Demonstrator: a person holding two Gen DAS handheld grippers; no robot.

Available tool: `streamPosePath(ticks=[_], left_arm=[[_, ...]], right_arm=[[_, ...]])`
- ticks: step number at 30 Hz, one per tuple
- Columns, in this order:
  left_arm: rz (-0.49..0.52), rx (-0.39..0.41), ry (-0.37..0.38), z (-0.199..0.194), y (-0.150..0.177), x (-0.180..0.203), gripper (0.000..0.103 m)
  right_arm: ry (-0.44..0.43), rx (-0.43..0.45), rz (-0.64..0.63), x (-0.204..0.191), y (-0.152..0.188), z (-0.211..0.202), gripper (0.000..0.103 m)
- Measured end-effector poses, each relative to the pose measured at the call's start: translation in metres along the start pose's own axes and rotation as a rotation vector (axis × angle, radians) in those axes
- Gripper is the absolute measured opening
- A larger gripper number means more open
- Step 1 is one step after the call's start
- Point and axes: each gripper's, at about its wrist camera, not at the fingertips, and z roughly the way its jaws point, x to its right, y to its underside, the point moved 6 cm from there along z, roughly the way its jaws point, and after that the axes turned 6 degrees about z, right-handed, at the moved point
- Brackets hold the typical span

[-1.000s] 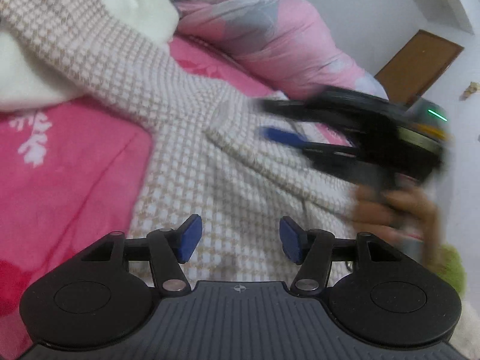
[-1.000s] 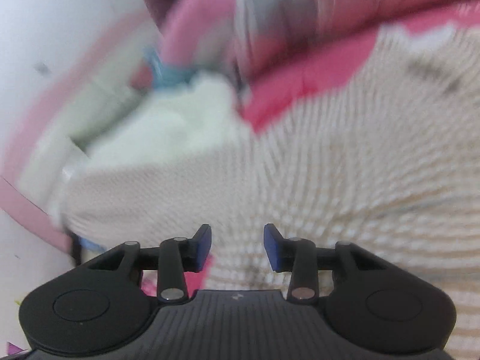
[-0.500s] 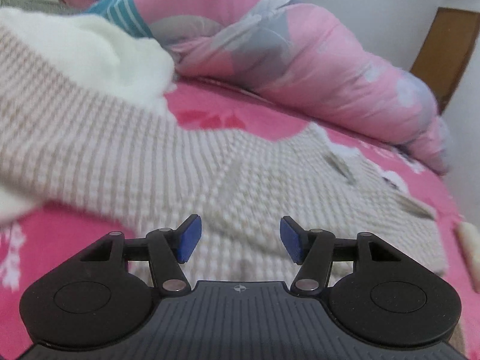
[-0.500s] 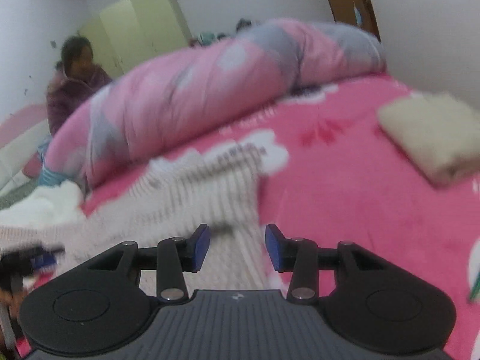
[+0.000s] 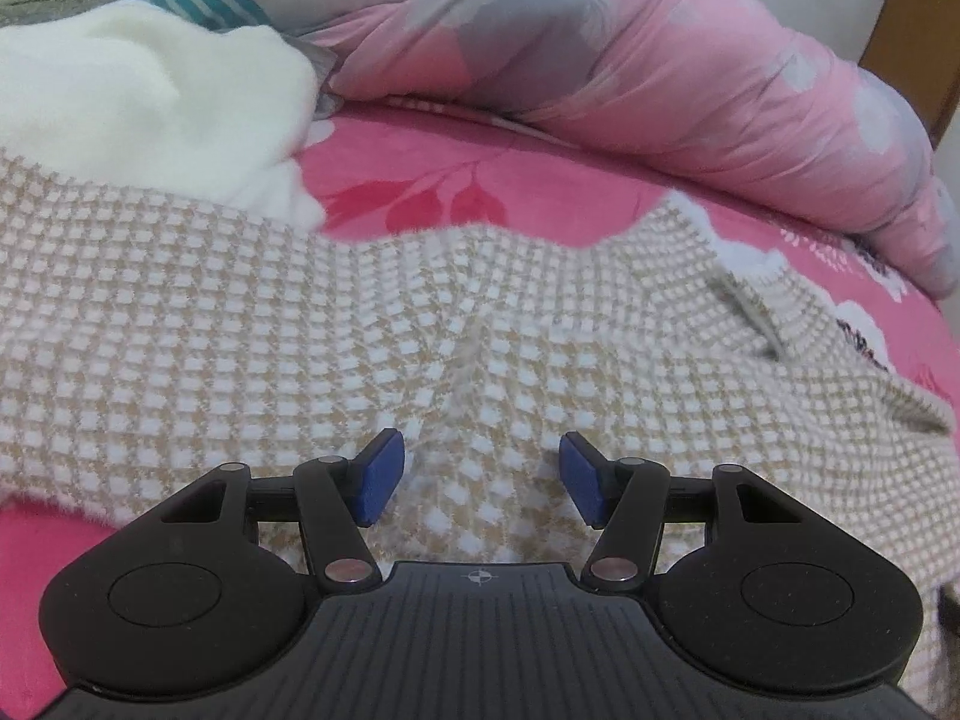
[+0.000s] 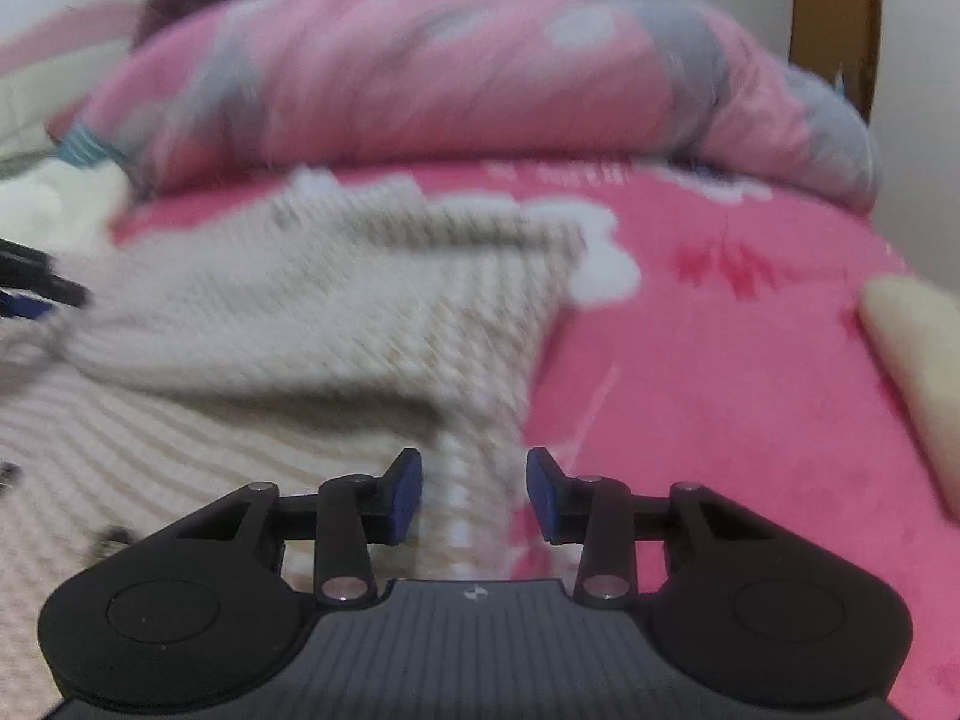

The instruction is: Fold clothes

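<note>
Both tongs are spread with nothing pinched between the blue pads. Left tongs (image 5: 482,476) hang over the checked knit sweater (image 5: 336,324), pads apart with just the weave showing in the gap. Right tongs (image 6: 474,495) are a bit narrower, and their jaws have just been closing a little, but there's still a clear gap. A strip of the sweater's edge runs under that gap, and I can't tell if the pads touch it since that view is pretty smeary.

The sweater is beige and white, spread flat on the bed (image 5: 414,171), which has a hot pink floral cover. In the right wrist view the sweater fills the left side of the bed, with bare pink cover on the right.

Beyond the sweater there's a fluffy white garment (image 5: 132,90) bunched at its far left edge, touching it. A big rolled pink and grey quilt (image 5: 630,60) lies along the far side of the bed behind the sweater. A cream folded piece (image 6: 918,360) sits on the cover well to the right of the sweater.
</note>
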Motion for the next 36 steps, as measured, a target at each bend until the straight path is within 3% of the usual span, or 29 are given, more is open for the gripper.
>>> streamPosePath(ticks=[5,9,14,15,16,18,21,26,29,30,31,33,36], left_arm=[[0.058,-0.01,0.019,0.005,-0.002,0.003,0.058],[0.087,-0.007,0.021,0.013,-0.005,0.008,0.057],[0.138,0.059,-0.031,0.008,-0.002,0.024,0.038],[0.17,0.068,-0.05,0.007,0.0,0.029,0.032],[0.202,0.077,-0.081,0.007,0.003,0.034,0.019],[0.233,0.081,-0.138,0.005,0.006,0.038,0.006],[0.182,0.117,-0.133,-0.012,0.002,0.035,0.004],[0.153,0.1,-0.099,-0.029,0.003,0.027,0.004],[0.128,0.094,-0.068,-0.027,0.005,0.021,0.012],[0.126,0.104,-0.062,-0.029,0.007,0.02,0.024],[0.139,0.121,-0.06,-0.033,0.009,0.019,0.037],[0.204,0.16,-0.102,-0.044,0.015,0.019,0.049],[0.381,0.181,-0.148,-0.053,0.032,0.028,0.052]], right_arm=[[-0.133,0.051,0.147,0.027,0.013,0.004,0.04],[-0.147,0.066,0.157,0.028,0.016,0.002,0.04],[-0.146,0.074,0.158,0.027,0.018,0.001,0.04],[-0.147,0.075,0.159,0.027,0.017,0.001,0.04],[-0.149,0.075,0.161,0.028,0.017,0.001,0.04],[-0.151,0.075,0.165,0.028,0.017,0.002,0.04],[-0.155,0.077,0.169,0.029,0.017,0.002,0.04],[-0.159,0.078,0.173,0.029,0.017,0.002,0.04],[-0.165,0.078,0.177,0.03,0.016,0.003,0.04],[-0.167,0.078,0.179,0.031,0.016,0.003,0.04],[-0.17,0.078,0.182,0.031,0.016,0.003,0.04],[-0.174,0.078,0.186,0.032,0.016,0.003,0.04],[-0.172,0.078,0.189,0.03,0.017,0.003,0.041]])
